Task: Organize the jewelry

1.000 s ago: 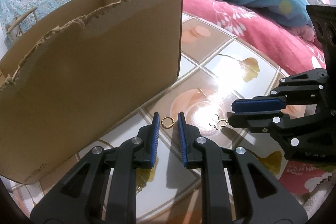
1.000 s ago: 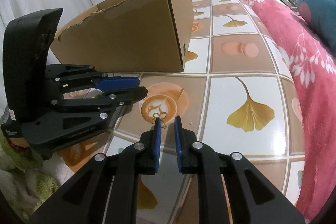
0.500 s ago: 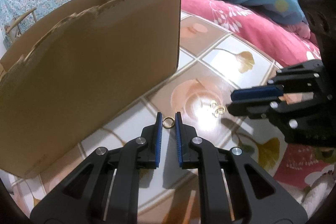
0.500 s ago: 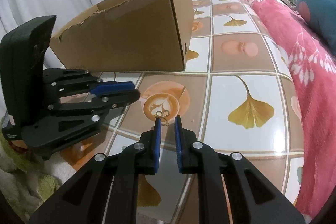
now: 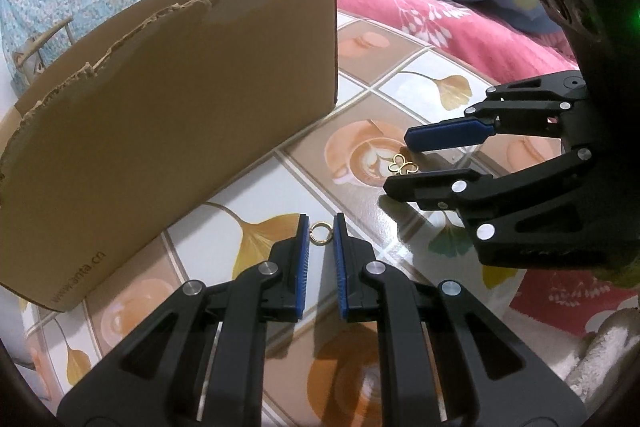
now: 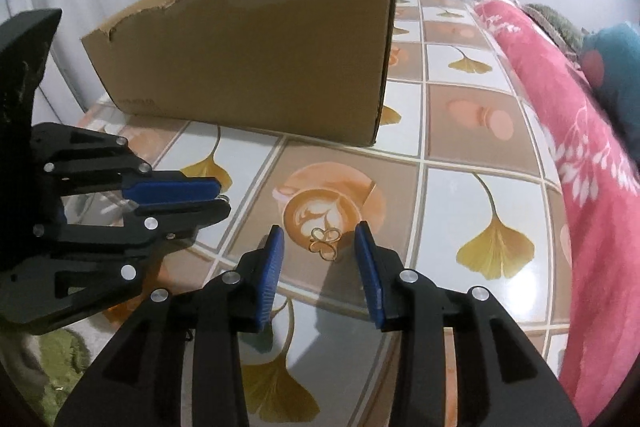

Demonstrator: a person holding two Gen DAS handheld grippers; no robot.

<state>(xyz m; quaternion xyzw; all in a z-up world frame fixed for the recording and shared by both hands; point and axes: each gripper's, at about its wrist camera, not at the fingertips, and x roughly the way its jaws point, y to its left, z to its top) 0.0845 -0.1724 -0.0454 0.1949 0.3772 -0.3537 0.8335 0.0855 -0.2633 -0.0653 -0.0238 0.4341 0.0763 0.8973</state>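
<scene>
While left gripper [image 5: 320,227] pinches gold ring [image 5: 320,233] | right gripper [image 6: 319,247] wide, astride flat clover charm [image 6: 325,242]

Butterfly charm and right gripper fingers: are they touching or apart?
Apart. The right wrist view shows the butterfly charm lying on the tiled surface with gaps to both fingers.

The glossy counter [image 6: 460,115], patterned with ginkgo leaves and latte cups, carries a torn brown cardboard box [image 6: 256,67], a gold butterfly-shaped charm [image 6: 325,242] and a pink floral blanket [image 6: 560,115].
</scene>
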